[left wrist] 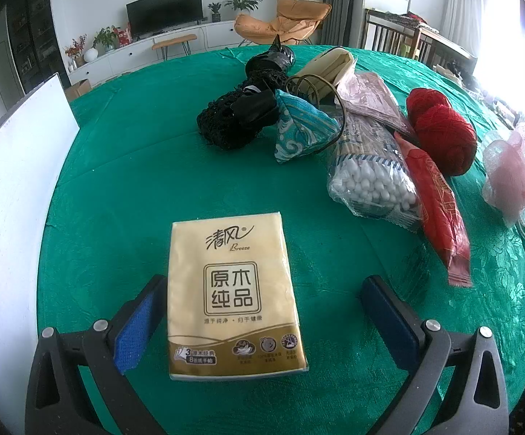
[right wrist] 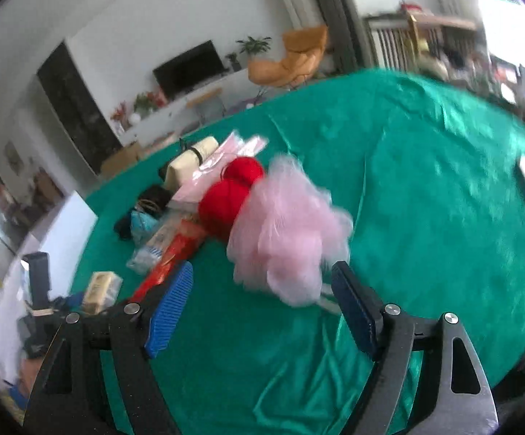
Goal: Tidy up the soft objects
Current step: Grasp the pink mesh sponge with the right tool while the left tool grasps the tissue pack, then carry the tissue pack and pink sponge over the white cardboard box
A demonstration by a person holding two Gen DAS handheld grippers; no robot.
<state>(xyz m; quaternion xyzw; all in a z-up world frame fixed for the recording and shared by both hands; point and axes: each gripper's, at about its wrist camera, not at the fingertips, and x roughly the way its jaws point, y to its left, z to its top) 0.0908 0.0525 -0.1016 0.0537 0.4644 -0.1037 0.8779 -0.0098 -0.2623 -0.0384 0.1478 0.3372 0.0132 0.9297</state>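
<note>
On the green tablecloth (left wrist: 124,181) we have the tissue pack (left wrist: 231,297) lying flat, label up, between the fingers of our left gripper (left wrist: 262,320). The jaws stand wide apart: the left pad is touching or just beside the pack's edge, the right pad is well clear of it, so nothing is gripped. We judge the pack sits by itself, apart from the heap, because it is either freshly set down or about to be taken; the views do not settle which.

Further back the other soft things lie bunched together: a black mesh bundle (left wrist: 233,119), a teal patterned pouch (left wrist: 300,130), a bag of cotton swabs (left wrist: 369,170), a long red packet (left wrist: 438,210) and red yarn (left wrist: 440,127), most of them touching or overlapping.

Our right gripper (right wrist: 262,308) is also spread wide and holds nothing. It points at the pink bath pouf (right wrist: 287,232), which rests on the cloth just ahead of the fingertips and against the yarn; the view is blurred, so we cannot tell whether either pad touches it. We take the pouf as the right side's next pick.

As for containers, we see no bin, basket or box on the cloth; a white board (left wrist: 12,188) stands at the left edge, and whether anything lies behind it is hidden
</note>
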